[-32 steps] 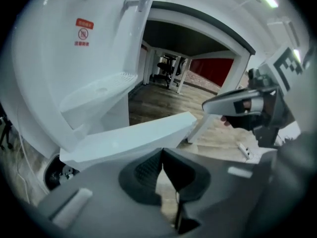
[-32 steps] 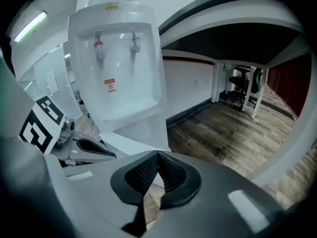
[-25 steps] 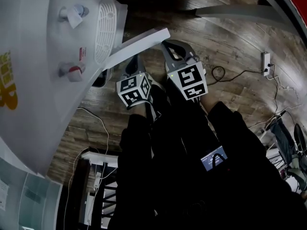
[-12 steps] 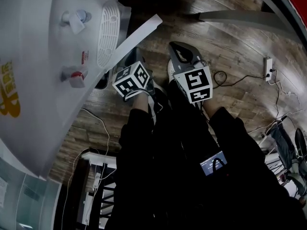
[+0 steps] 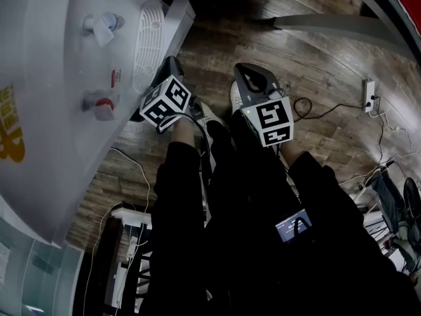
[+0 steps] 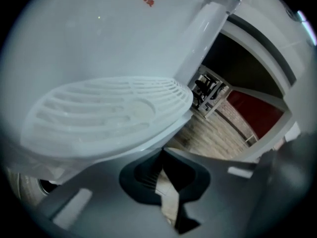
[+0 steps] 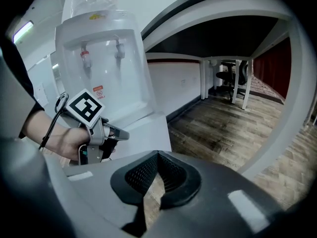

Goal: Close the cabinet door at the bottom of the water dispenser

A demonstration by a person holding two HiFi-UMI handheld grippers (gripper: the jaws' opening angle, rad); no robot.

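I can't read any words here. The water dispenser (image 5: 59,137) has yellow print (image 5: 10,120) and a small red sticker (image 5: 116,78), both too blurry.

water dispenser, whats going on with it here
A person holds a gripper in each hand at a white water dispenser. The left gripper, jaws shut on nothing, is up at the cabinet door below the drip tray; the door looks almost closed. The right gripper hangs back beside it, also shut and empty.

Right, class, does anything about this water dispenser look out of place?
Yes: the cabinet door at the base of the water dispenser stands ajar, angled off the body instead of flush. The left claw is beside it.
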